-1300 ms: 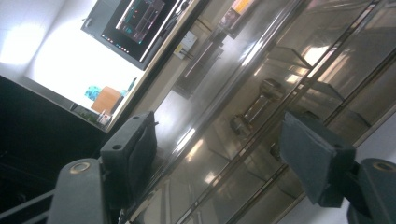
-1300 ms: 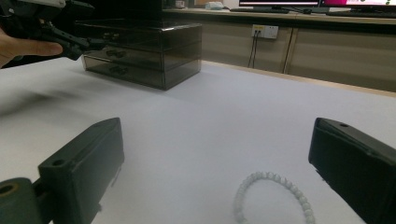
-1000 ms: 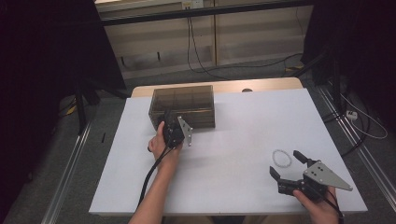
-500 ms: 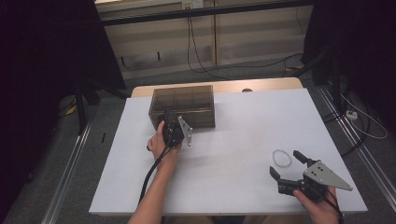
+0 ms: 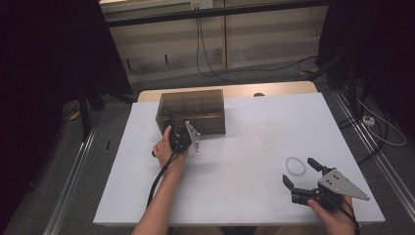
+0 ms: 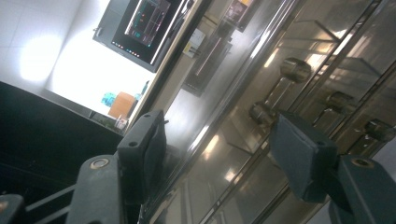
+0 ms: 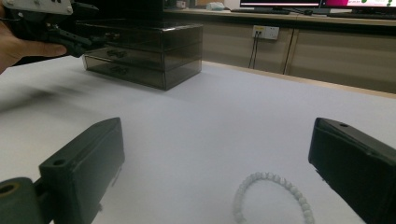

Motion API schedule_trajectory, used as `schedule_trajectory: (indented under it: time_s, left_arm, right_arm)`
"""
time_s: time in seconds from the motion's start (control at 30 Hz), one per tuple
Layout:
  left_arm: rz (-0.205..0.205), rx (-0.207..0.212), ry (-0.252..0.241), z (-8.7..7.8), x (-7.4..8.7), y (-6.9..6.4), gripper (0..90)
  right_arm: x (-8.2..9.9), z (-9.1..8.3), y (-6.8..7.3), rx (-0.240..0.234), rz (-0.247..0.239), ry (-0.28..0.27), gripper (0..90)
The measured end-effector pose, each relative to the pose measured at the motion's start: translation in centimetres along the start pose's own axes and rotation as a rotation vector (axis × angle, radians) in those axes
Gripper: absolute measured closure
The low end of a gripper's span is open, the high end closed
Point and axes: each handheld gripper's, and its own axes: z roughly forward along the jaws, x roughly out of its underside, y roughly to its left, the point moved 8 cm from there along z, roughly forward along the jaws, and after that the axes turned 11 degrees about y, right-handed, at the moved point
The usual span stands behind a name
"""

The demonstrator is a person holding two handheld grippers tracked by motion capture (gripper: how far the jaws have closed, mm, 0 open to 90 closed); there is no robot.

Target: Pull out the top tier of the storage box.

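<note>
Just ahead of right claw: bracelet.

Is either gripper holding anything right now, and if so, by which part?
Nothing is held. The left gripper is at the drawer box with jaws apart around a knob; the right gripper is open, the bead bracelet lying loose between its jaws.

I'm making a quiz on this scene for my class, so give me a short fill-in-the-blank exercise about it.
1. The smoky drawer box stands at the table's ____ edge.
2. The white thing lying in front of the right gripper is a beaded ____.
3. The left gripper is held against the drawer box's ____.
4. The right gripper's jaws stand ____, with nothing pressed between them.

Missing words: far; bracelet; front; open
</note>
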Motion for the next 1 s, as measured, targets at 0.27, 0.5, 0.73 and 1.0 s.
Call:
schedule_trajectory:
  time_s: [0.27, 0.5, 0.73, 1.0]
  left_arm:
    - [0.024, -0.015, -0.001, -0.03, -0.15, -0.15, 41.3]
    - [0.029, -0.01, -0.014, -0.1, -0.36, -0.72, 51.2]
    - [0.081, -0.013, 0.012, -0.35, -0.28, -0.74, 57.3]
    - [0.084, -0.021, 0.01, -0.6, -0.39, -0.91, 59.5]
  right_arm:
    - [0.04, 0.05, 0.04, -0.003, -0.006, 0.002, 3.0]
    - [0.06, 0.08, 0.0, -0.006, -0.002, 0.003, 3.0]
    - [0.14, 0.14, -0.01, -0.007, -0.006, 0.009, 3.0]
    - [0.14, 0.18, 0.03, -0.009, -0.004, 0.009, 3.0]
